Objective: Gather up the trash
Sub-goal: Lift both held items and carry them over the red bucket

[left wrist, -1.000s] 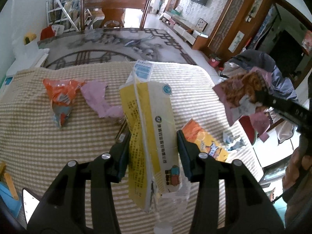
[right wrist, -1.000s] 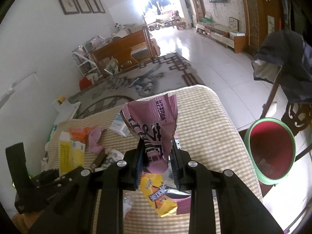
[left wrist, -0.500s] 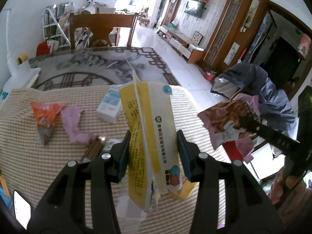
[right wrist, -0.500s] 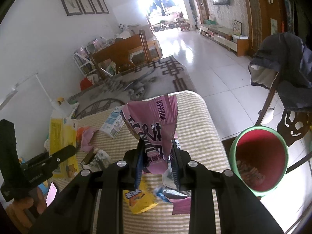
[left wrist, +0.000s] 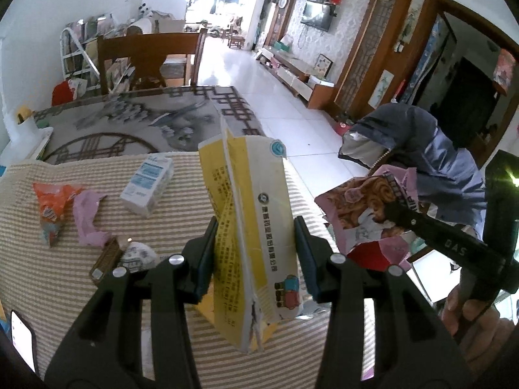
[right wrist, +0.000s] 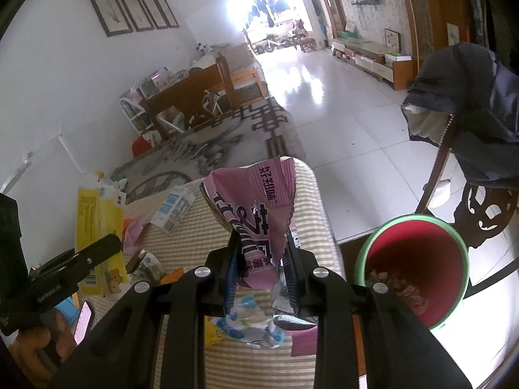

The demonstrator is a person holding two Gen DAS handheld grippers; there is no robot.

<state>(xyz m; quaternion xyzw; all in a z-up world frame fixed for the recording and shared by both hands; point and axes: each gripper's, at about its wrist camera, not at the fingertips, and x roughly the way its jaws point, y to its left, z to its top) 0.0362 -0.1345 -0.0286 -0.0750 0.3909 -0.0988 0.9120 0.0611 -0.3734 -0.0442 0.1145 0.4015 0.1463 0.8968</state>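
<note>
My left gripper [left wrist: 254,246] is shut on a flattened yellow carton [left wrist: 249,227] and holds it upright above the striped table [left wrist: 168,291]. My right gripper [right wrist: 259,259] is shut on a pink snack wrapper [right wrist: 256,207], held above the table's right edge. The red bin with a green rim [right wrist: 413,269] stands on the floor to the right, with scraps inside. The pink wrapper [left wrist: 363,207] also shows at the right of the left wrist view. The yellow carton [right wrist: 97,227] shows at the left of the right wrist view.
On the table lie a white and blue small box [left wrist: 147,184], an orange wrapper [left wrist: 52,204], a pink scrap [left wrist: 87,217], a crumpled wrapper [left wrist: 136,254] and more wrappers [right wrist: 253,327] under my right gripper. A chair with a blue jacket [right wrist: 470,123] stands behind the bin. A phone [left wrist: 22,340] lies at the near left.
Both grippers rose and pulled back from the table with their loads. The right gripper shifted toward the bin, which now looms larger at the right.
</note>
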